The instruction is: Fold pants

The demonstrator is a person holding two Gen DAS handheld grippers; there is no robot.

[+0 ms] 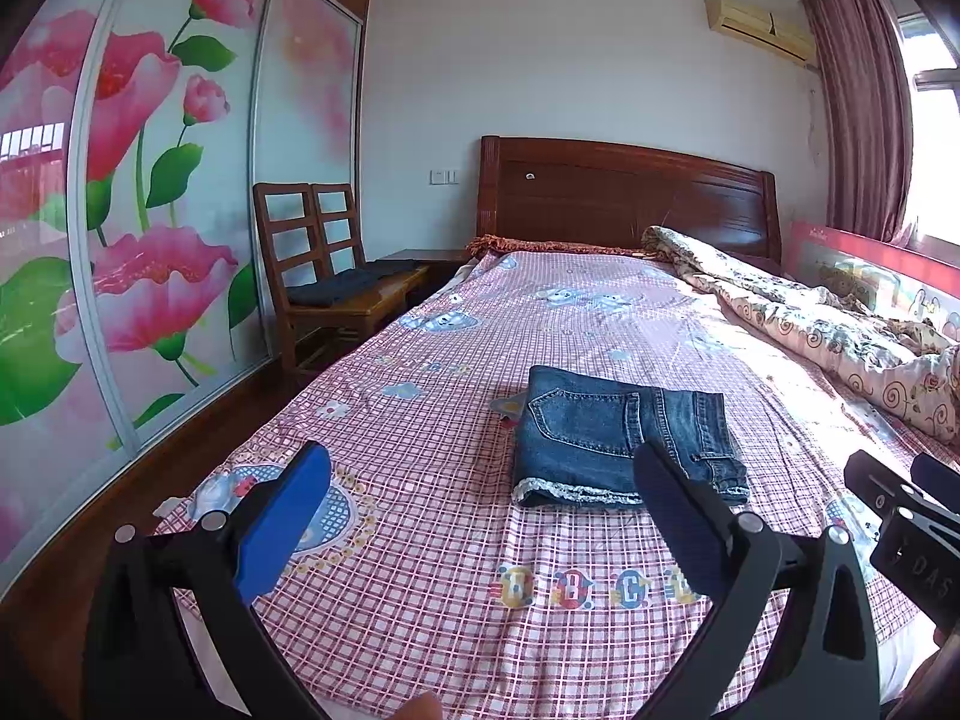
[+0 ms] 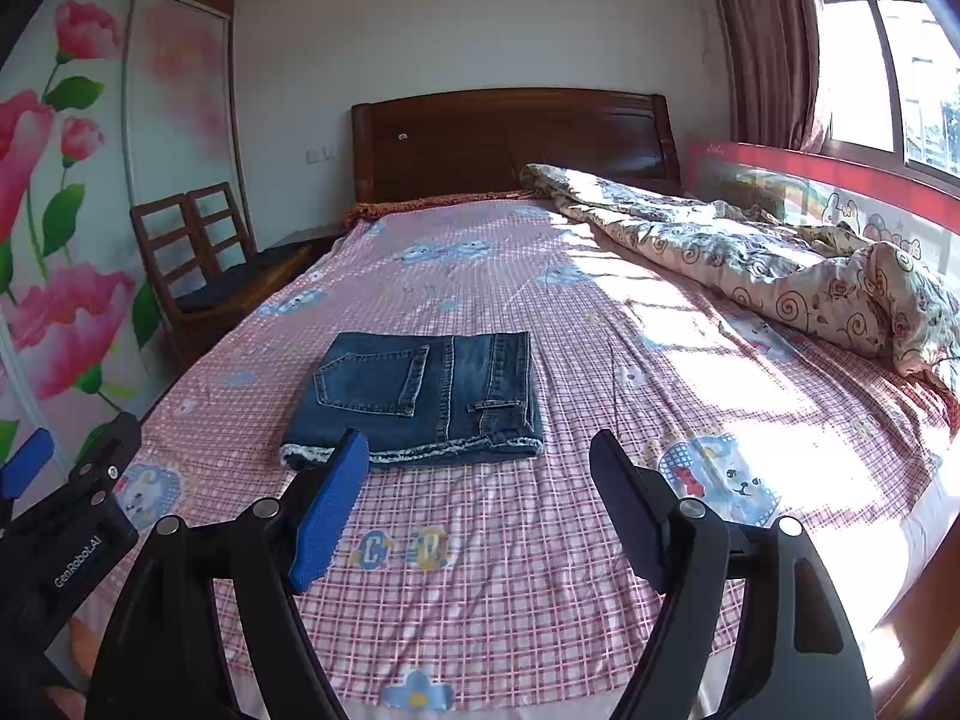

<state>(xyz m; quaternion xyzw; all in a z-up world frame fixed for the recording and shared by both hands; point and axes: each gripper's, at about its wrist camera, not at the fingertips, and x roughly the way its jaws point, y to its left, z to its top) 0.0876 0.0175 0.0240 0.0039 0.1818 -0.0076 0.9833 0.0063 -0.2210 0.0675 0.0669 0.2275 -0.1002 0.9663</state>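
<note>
Nearest the lens in the left wrist view, left gripper point(image 1: 480, 510) spread wide, blue-padded fingers point(image 1: 282, 522) far apart, nothing between them, nothing touched, held above the checked pink bedsheet point(image 1: 420, 600). Likewise in the right wrist view, right gripper point(image 2: 480, 504) gaping wide, empty, fingers point(image 2: 330, 504) clear of the cloth below. Side by side, each seen at the edge of the other's view: right one low at the right border of the left view, left one low at the left border of the right view. Just beyond the fingertips, folded denim pants point(image 1: 624, 438) lying flat on the sheet near the middle of the bed, back pocket up, frayed pale hem toward the cameras, waistband side to the right; in the left view partly hidden by the right-hand finger, in the right view a corner of the hem covered by the left-hand finger tip. Between grippers and pants, printed cartoon letters point(image 1: 594, 588) on the sheet. Farther right, a rumpled floral quilt point(image 2: 780, 264) heaped along the window side, well apart from the pants, sunlight across the sheet beside it. Left of the bed, two wooden chairs point(image 1: 318, 276) with dark cloth on the seat, against a sliding wardrobe point(image 1: 120, 210) painted with pink flowers. Farthest back, dark wooden headboard point(image 2: 510, 144), white wall, air conditioner point(image 1: 759, 27), maroon curtain point(image 1: 858, 108) by the window.
</note>
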